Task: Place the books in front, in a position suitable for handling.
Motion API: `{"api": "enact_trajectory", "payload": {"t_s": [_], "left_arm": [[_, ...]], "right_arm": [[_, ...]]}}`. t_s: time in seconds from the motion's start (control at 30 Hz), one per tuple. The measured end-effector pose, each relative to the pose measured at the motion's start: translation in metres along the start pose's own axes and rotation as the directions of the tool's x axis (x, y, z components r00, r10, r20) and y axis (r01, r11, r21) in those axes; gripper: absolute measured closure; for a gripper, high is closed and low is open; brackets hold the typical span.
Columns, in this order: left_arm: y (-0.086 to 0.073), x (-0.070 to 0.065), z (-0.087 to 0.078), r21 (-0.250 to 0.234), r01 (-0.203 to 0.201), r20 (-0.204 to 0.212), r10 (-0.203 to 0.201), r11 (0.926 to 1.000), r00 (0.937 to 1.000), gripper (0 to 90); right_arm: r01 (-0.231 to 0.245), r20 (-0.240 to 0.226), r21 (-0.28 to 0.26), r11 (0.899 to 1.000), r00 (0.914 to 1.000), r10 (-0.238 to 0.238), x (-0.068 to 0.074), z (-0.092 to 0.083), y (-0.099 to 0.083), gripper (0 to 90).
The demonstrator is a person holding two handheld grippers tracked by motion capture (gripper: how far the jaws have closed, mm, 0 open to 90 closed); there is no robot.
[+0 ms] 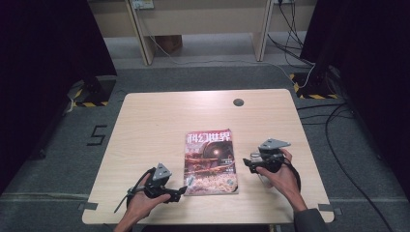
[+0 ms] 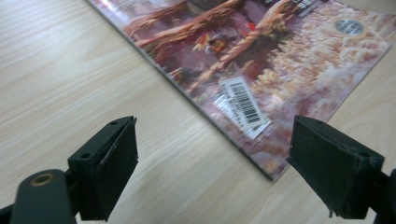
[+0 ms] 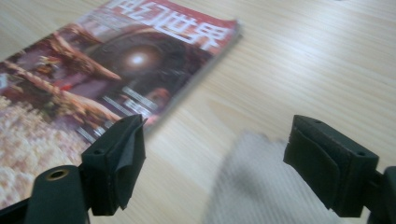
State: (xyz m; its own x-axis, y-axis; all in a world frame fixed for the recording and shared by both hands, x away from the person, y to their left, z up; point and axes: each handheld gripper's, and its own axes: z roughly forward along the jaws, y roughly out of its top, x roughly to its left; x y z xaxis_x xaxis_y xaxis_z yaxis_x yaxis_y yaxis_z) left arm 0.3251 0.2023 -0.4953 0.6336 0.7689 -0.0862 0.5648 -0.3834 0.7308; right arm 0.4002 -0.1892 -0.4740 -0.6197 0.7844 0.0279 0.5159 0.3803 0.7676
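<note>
A magazine [image 1: 210, 162] with a red title band and a reddish picture cover lies flat near the front middle of the wooden table [image 1: 159, 116]. My left gripper [image 1: 180, 192] is open just off the magazine's near left corner, jaws pointing toward it. In the left gripper view the barcode corner of the magazine [image 2: 243, 60] lies ahead of the open left gripper [image 2: 229, 163]. My right gripper [image 1: 247, 161] is open beside the magazine's right edge. In the right gripper view the magazine [image 3: 107, 79] is at the left, beyond the open right gripper [image 3: 215, 158], and a blurred pale patch [image 3: 261, 186] sits between the jaws.
A small round dark hole [image 1: 238, 102] is set in the table near its far edge. Cables [image 1: 338, 130] trail over the grey floor to the right. A "5" mark [image 1: 97, 134] is on the floor at the left. Wooden furniture legs [image 1: 145, 43] stand behind the table.
</note>
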Motion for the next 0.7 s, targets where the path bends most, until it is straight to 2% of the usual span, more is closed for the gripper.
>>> {"api": "enact_trajectory", "payload": {"t_s": [0.07,0.2,0.3,0.47,0.7], "left_arm": [[-0.002,0.004,-0.002,0.001,0.003,-0.006,-0.003,1.0000,1.0000,14.8],[-0.005,0.013,-0.006,-0.007,0.027,-0.024,-0.028,0.9996,0.9993,14.8],[-0.006,0.019,-0.010,-0.020,0.049,-0.032,-0.049,0.9986,0.9983,14.8],[-0.009,0.028,-0.012,-0.028,0.066,-0.047,-0.067,0.9974,0.9966,15.0],[-0.009,0.026,-0.009,-0.025,0.060,-0.042,-0.061,0.9979,0.9973,15.3]], "right_arm": [[-0.015,-0.002,-0.002,1.000,0.9999,0.015,-0.007,-0.009,-0.007,14.8],[-0.053,0.030,-0.005,0.999,0.9981,0.054,-0.018,-0.028,-0.025,17.5],[-0.066,0.051,0.010,0.998,0.9966,0.065,-0.023,-0.035,-0.036,19.4],[-0.081,0.063,0.052,0.995,0.9950,0.078,-0.024,-0.035,-0.046,23.2],[-0.094,0.065,0.050,0.994,0.9938,0.090,-0.027,-0.032,-0.049,23.8]]}}
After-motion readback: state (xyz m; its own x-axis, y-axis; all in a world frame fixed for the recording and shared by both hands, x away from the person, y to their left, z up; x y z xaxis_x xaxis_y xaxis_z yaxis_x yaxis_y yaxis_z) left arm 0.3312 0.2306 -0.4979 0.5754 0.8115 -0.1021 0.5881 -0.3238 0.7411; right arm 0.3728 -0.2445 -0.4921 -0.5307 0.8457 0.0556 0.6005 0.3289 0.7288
